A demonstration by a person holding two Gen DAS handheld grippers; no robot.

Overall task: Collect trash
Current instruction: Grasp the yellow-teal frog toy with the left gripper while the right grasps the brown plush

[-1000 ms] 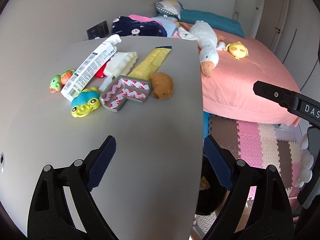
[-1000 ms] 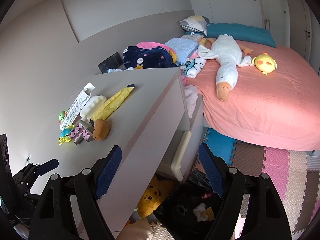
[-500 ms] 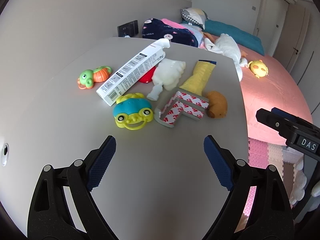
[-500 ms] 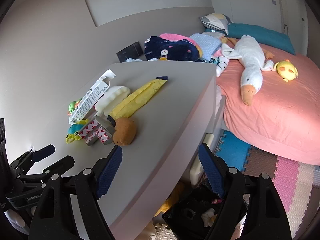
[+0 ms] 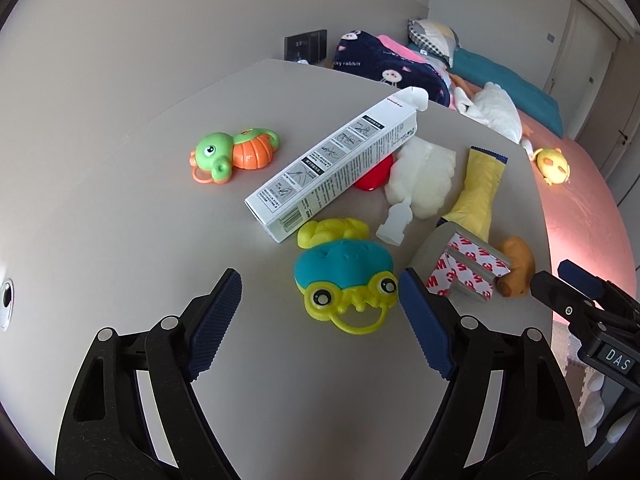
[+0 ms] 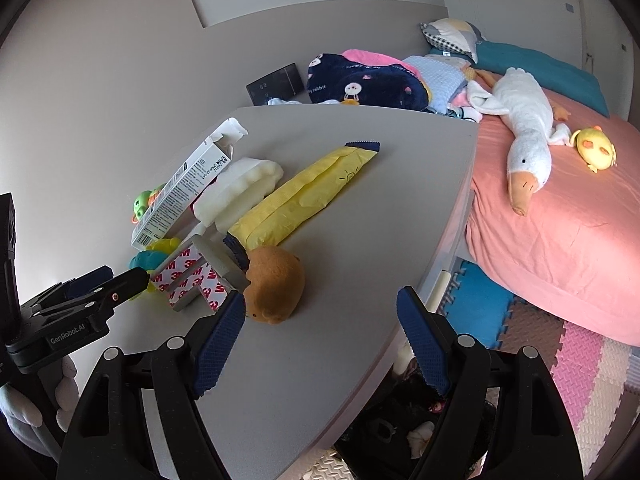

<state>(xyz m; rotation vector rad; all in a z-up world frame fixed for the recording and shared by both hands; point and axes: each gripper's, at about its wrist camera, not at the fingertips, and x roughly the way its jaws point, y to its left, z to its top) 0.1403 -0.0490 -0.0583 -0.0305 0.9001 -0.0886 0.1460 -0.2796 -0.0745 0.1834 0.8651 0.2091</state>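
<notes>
Two claws over grey bench (image 5: 120, 200): left claw (image 5: 320, 320) closing, empty, nearer long white cardboard box (image 5: 332, 168), lying diagonally ahead; right claw (image 6: 320, 344) apart, empty.

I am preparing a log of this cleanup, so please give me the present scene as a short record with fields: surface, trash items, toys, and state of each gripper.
surface: grey table beside a bed with a pink sheet
trash items: long white carton, open at its far end; yellow wrapper; grey corner piece with red-and-white tape
toys: green and orange turtle; blue and yellow frog; brown plush
left gripper: above the table, jaws closing, nothing gripped; the frog toy lies just beyond its fingertips
right gripper: open, holds nothing
</notes>
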